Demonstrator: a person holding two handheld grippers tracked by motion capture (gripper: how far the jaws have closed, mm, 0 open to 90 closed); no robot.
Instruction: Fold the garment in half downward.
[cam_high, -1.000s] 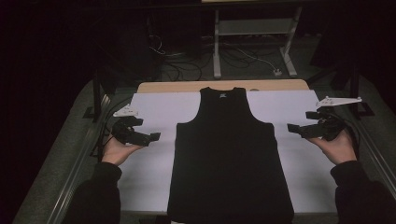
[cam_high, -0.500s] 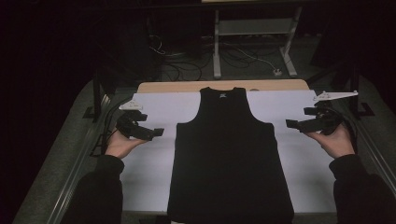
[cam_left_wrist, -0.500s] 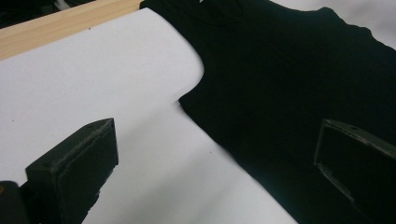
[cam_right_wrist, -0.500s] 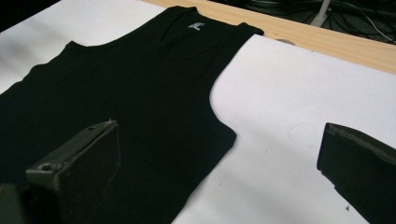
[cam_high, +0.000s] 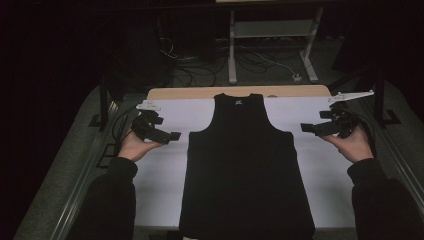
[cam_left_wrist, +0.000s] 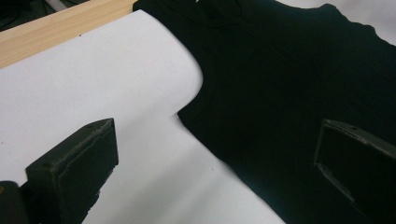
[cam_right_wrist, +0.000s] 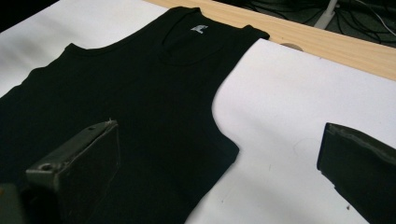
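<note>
Black tank top (cam_high: 246, 170) flat on white table cover (cam_high: 165, 175); both hand-held grippers spread; dark room.

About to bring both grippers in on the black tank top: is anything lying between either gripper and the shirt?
Nothing visible. Only bare white table cover lies between the left gripper and the tank top, and likewise between the right gripper and its other side. Both sets of jaws stand open, aimed at the armholes.
</note>
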